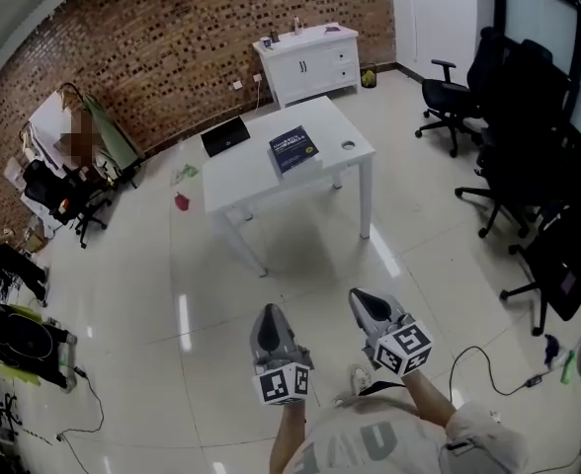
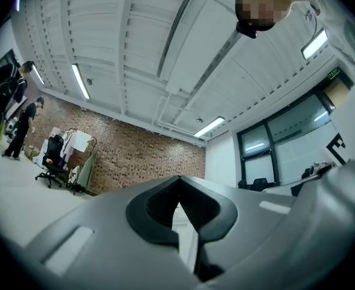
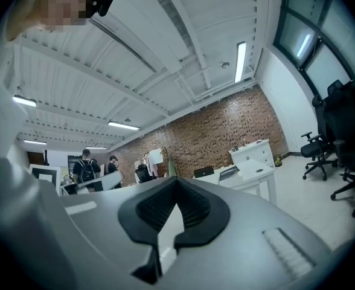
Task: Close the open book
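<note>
A white table (image 1: 256, 184) stands across the room in the head view. A blue-covered book (image 1: 293, 150) lies flat on it, its cover up, and looks closed. Beside the book are a flat black laptop-like item (image 1: 225, 135) and a small round thing (image 1: 348, 146). My left gripper (image 1: 269, 316) and right gripper (image 1: 364, 300) hang close to my body, far from the table, both shut and empty. In the right gripper view the table (image 3: 254, 173) and the book (image 3: 229, 172) show small, beyond the shut right gripper (image 3: 176, 180). The left gripper (image 2: 179, 180) points at brick wall and ceiling.
A white cabinet (image 1: 308, 59) stands against the brick wall behind the table. Black office chairs (image 1: 455, 95) crowd the right side, with another chair (image 1: 63, 197) at the left. Cables (image 1: 488, 378) trail on the tiled floor. People (image 3: 86, 168) stand far off.
</note>
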The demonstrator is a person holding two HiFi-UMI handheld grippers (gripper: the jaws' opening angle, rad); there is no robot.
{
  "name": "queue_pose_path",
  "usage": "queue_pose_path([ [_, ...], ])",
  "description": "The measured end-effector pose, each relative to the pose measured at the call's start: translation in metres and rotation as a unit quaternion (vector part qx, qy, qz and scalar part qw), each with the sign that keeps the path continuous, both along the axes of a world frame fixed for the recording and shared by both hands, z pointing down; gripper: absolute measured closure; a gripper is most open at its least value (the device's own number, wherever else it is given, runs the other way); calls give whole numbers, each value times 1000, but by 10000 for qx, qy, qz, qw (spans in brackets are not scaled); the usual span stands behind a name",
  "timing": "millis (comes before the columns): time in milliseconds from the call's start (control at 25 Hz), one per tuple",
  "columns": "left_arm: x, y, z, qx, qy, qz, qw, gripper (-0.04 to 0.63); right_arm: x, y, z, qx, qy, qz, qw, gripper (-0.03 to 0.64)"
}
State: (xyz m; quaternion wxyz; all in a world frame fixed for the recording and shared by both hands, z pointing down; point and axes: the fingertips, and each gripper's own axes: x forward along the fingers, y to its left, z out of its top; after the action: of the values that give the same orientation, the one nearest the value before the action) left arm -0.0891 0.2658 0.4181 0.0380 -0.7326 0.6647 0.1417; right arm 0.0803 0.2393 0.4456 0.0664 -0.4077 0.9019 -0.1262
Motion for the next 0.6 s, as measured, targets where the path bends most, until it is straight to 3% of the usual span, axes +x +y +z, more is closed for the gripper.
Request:
queue_pose_path([
  [360,4,39,-3,-31,-334,385,9987,591,-16,44,-2,97,33,380,9992,614],
  [600,-4,57,-1,-59,-299,436,9986,591,-23,63,-4,120,36,420,9990,614],
])
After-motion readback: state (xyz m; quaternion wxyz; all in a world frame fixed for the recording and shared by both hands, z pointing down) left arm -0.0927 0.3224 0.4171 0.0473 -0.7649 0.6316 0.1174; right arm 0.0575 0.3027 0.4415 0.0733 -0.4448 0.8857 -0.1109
